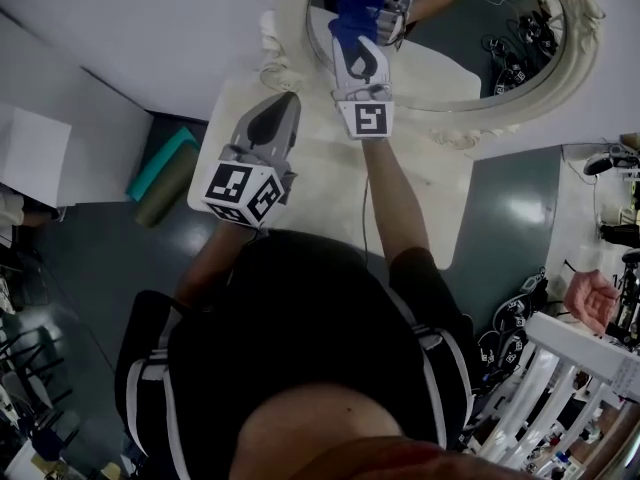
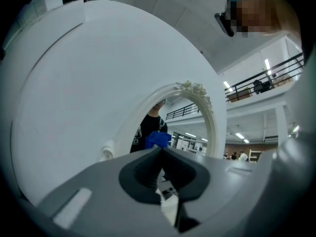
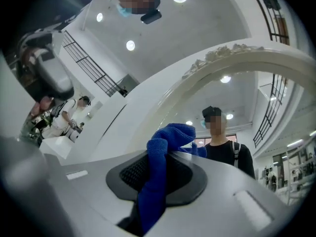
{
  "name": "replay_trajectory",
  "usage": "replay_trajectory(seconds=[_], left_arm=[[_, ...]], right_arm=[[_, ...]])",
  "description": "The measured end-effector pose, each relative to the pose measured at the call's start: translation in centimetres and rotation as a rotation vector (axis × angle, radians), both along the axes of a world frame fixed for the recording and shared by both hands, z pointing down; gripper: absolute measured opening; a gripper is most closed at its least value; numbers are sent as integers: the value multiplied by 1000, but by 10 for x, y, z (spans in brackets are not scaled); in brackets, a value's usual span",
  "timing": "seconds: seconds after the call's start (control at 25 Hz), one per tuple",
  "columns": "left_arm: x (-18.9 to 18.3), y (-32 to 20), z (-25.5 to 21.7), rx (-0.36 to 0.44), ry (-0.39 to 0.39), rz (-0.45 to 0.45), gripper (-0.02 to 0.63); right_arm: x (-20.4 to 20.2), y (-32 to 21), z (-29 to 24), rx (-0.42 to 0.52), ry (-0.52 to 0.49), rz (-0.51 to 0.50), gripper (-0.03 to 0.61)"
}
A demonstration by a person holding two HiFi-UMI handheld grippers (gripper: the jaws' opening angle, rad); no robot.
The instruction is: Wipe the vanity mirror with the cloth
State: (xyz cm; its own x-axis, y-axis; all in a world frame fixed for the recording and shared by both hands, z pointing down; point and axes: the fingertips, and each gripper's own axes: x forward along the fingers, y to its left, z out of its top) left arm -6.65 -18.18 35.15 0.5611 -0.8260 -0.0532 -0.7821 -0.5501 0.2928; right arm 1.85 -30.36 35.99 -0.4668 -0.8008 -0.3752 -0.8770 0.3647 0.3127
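**Cloth at Mirror Glass, Right Gripper Clamped**

1. Right gripper (image 1: 357, 36): the jaws are closed on the blue cloth (image 1: 354, 12). In the right gripper view the cloth (image 3: 157, 181) runs up between the jaw pads and bunches above the tips.
2. Cloth position: the bunch sits at the left part of the mirror (image 1: 470, 38) glass, just inside the ornate white frame (image 1: 292, 28). Its blue reflection lies directly beside it. Contact with the glass cannot be confirmed.
3. Left gripper (image 1: 283, 103): the jaws are pressed together with nothing between them. It is held over the white table (image 1: 420, 188), below the frame's lower left and apart from the mirror.
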Motion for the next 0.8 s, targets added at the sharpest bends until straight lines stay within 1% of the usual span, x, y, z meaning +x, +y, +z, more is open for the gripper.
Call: replay_trajectory(seconds=[0.12, 0.2, 0.28, 0.36, 0.48, 0.6, 0.68, 0.8], left_arm=[[6, 1, 0, 2, 0, 23, 11], [12, 2, 0, 0, 1, 43, 11], [19, 3, 0, -2, 3, 67, 11], [28, 4, -1, -2, 5, 94, 11], [43, 7, 0, -3, 12, 136, 11], [59, 11, 4, -13, 10, 183, 11], [70, 13, 8, -22, 3, 218, 11], [88, 17, 15, -38, -10, 252, 11]], right_arm=[[21, 21, -18, 1, -105, 18, 75], [39, 38, -28, 19, -174, 34, 75], [62, 54, -35, 40, -233, 71, 75], [88, 67, -36, 32, -297, 117, 75], [136, 83, -14, -8, -389, 219, 75], [190, 100, 19, -49, -480, 356, 75], [219, 109, 40, -76, -515, 436, 75], [254, 116, 66, -118, -547, 515, 75]])
